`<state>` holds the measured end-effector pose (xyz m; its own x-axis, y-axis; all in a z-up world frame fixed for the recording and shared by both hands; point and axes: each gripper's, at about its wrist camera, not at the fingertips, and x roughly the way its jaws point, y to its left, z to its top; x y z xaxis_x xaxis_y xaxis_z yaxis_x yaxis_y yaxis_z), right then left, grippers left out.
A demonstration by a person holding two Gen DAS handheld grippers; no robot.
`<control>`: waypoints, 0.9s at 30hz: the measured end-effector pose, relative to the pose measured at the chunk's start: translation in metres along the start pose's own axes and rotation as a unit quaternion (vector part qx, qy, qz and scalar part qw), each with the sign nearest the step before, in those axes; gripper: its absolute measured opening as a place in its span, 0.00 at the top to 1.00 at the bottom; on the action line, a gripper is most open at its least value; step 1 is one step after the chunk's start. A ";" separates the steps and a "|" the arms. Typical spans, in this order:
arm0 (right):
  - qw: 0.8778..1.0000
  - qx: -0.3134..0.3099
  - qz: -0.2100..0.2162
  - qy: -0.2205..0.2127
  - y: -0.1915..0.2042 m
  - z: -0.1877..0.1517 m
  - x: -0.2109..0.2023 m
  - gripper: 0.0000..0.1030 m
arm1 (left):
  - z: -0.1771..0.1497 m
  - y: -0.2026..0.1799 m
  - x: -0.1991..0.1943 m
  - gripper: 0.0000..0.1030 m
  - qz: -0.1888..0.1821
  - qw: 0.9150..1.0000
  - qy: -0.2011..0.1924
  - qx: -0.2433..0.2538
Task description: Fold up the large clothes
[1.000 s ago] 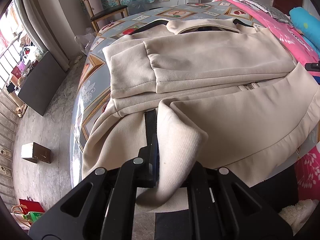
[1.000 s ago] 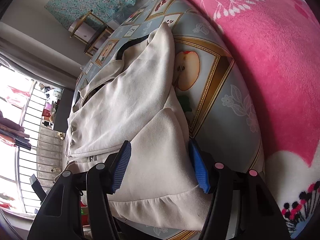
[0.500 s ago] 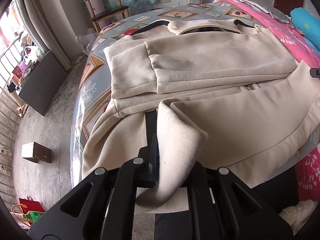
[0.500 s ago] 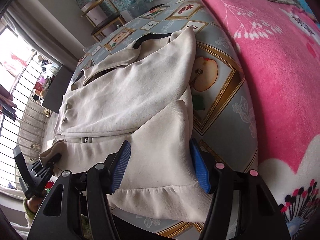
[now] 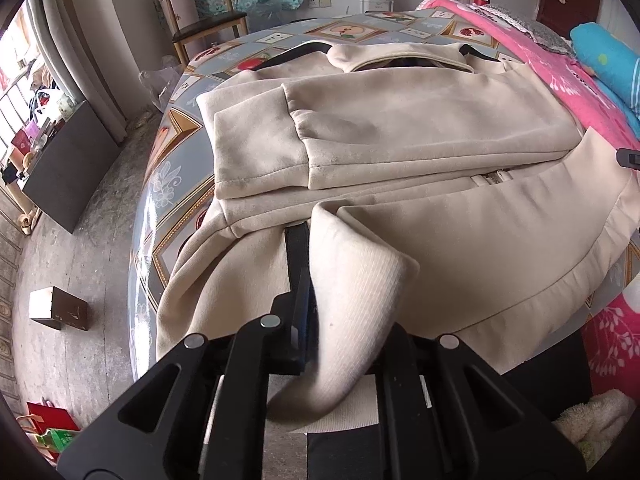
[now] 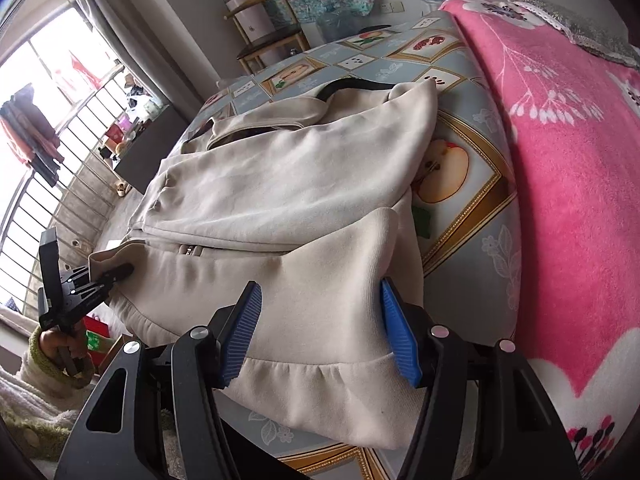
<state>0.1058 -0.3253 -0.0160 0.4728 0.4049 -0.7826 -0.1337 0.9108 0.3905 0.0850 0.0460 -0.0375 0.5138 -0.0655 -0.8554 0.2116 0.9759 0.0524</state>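
Observation:
A large cream jacket (image 5: 400, 152) lies on a table with a patterned fruit-print cloth (image 5: 176, 152), sleeves folded across its chest. My left gripper (image 5: 320, 280) is shut on the jacket's ribbed hem corner and holds it lifted at the near left. It also shows in the right wrist view (image 6: 116, 270), pinching the hem. My right gripper (image 6: 320, 328) is open, its blue pads (image 6: 240, 332) straddling the hem (image 6: 320, 364) at the jacket's right corner (image 6: 304, 184).
A pink floral blanket (image 6: 580, 160) covers the bed to the right of the table. A wooden chair (image 5: 200, 20) stands at the far end. A dark cabinet (image 5: 64, 168) and a small box (image 5: 56, 308) are on the floor to the left.
The right wrist view has swung level and left, bringing the left gripper into sight. The right gripper stays open over the hem. The left gripper keeps its hold, almost still.

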 end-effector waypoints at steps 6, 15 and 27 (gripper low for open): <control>0.999 0.028 0.034 0.002 -0.022 0.013 0.014 0.45 | 0.001 0.006 0.001 0.90 -0.014 1.000 0.003 -0.017; 0.998 0.047 0.039 0.000 -0.028 0.008 0.019 0.78 | 0.003 0.005 0.002 0.90 -0.008 1.000 0.001 -0.018; 0.995 0.010 -0.035 -0.090 0.028 -0.020 -0.067 0.95 | -0.019 0.004 -0.065 0.96 -0.041 0.995 -0.087 0.002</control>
<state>0.0530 -0.3255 0.0374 0.6290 0.3179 -0.7094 -0.0778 0.9337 0.3494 0.0365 0.0584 0.0086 0.6305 -0.1811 -0.7548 0.2626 0.9648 -0.0122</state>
